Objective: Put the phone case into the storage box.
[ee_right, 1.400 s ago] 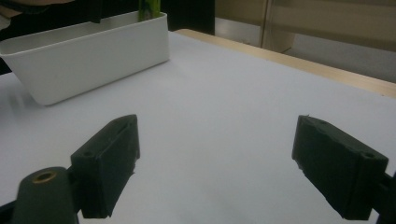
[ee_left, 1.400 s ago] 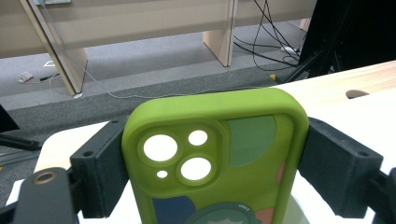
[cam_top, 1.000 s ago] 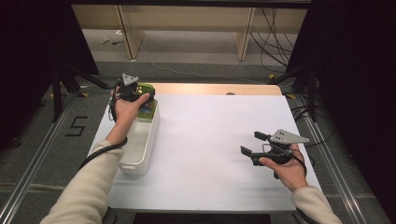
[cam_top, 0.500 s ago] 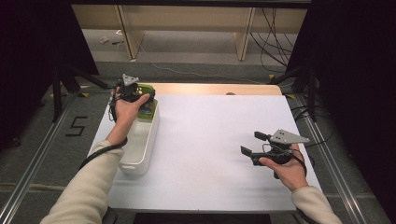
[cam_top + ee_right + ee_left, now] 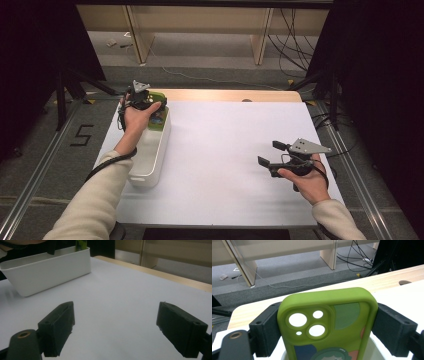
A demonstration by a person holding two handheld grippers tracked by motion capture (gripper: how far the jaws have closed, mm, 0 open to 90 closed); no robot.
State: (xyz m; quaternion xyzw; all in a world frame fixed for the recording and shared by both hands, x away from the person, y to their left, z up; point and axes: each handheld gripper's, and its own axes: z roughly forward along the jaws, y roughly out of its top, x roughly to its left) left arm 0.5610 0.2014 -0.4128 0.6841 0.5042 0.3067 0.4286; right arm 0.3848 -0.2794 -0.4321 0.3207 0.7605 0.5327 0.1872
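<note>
From the high view, the left hand-held gripper sits over the far end of the white bin, which lies along the left side of the tabletop, and it grasps a green phone case that stands upright inside that far end of the bin; the hold looks meant either to set the case down into the bin or to lift it out, and which of the two cannot be told. The right hand-held gripper rests well apart from the bin, low over the bare tabletop on the opposite side, jaws spread and holding nothing, probably parked out of the way while the other hand works. In the left gripper view, the phone case fills the gap between the two black jaws, gripped by its long edges with the camera cut-outs facing the lens, and its lower part dips below the bin's rim. In the right gripper view, the jaws stand wide with only tabletop between them, and the bin lies farther off with the green case poking up at its far end
</note>
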